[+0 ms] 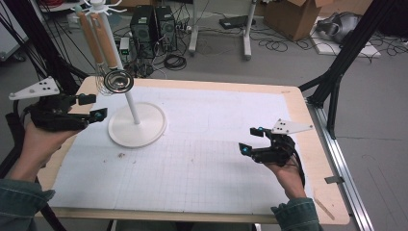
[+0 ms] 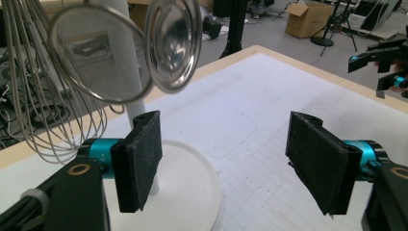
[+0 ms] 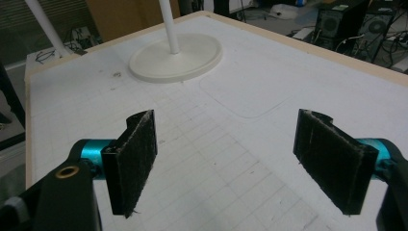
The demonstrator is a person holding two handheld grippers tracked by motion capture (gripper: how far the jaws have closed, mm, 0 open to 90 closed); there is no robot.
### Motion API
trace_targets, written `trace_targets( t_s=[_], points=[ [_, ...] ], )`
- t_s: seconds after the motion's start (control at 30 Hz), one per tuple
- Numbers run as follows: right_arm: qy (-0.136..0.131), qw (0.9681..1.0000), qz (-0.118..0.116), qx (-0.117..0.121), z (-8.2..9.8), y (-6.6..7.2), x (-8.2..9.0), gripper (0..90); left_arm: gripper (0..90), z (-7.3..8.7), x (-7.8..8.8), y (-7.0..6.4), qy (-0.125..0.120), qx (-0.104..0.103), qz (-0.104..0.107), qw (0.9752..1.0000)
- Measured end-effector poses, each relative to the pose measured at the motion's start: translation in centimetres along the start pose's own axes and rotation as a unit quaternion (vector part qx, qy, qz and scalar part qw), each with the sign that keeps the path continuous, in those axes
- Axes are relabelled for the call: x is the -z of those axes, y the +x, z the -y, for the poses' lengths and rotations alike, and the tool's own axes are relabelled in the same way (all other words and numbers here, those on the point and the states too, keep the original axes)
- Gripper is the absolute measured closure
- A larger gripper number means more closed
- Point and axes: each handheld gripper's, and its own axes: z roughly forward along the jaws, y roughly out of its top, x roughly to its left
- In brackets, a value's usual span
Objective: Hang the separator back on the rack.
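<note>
Both hands low over table [image 1: 288, 103], fingers apart and empty; left gripper [image 1: 91, 108] beside stand [image 1: 137, 126]

You've got a white stand [image 1: 137, 127] on the left half of the white gridded mat [image 1: 192, 159]: flat round base, thin pole leaning slightly as seen from the high view, hooks at the top. Three utensils hang from those hooks by pale wooden handles, side by side and overlapping. The wire whisk [image 2: 43, 96] hangs farthest left in your left gripper view, its loops pointing down. Beside it is a round mesh strainer [image 2: 94, 57], its face turned toward that camera. The shiny metal ladle [image 2: 173, 43] hangs next to the strainer with its bowl on edge, overlapping the strainer's rim. All three clear the base.
</note>
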Motion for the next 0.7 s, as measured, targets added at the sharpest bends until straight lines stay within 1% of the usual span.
trace_targets(
  t_s=[0.03,0.13,0.27,0.37,0.43,0.6,0.67,0.7],
  points=[
    [0.000,1.0000,0.000,-0.001,0.0,0.0,0.0,22.4,28.1,0.2,0.0,0.0,0.001,-0.002,-0.001,1.0000],
    [0.005,1.0000,0.001,-0.001,0.2,0.0,-0.2,22.4,26.0,0.9,-0.2,-0.2,0.000,0.003,0.000,1.0000],
    [0.008,0.9999,0.006,0.005,0.3,-0.1,-0.3,22.4,24.1,1.8,-0.5,-0.5,0.002,0.003,-0.002,1.0000],
    [0.014,0.9999,0.006,0.005,0.4,0.0,-0.4,22.1,20.7,2.5,-0.8,-0.6,0.006,0.002,-0.003,1.0000],
    [0.014,0.9998,0.006,0.008,0.5,0.0,-0.4,21.7,20.1,2.9,-1.1,-0.8,0.005,0.004,-0.001,1.0000],
    [0.018,0.9997,0.014,0.003,0.8,-0.1,-0.4,19.4,18.0,3.9,-1.6,-1.3,0.008,0.001,0.001,1.0000],
    [0.015,0.9997,0.016,0.005,1.0,-0.2,-0.3,18.3,16.9,4.2,-1.8,-1.4,0.010,0.001,0.002,0.9999],
    [0.018,0.9997,0.017,0.001,1.1,-0.1,-0.3,17.7,16.0,4.3,-1.9,-1.4,0.010,0.001,0.002,0.9999]
  ],
)
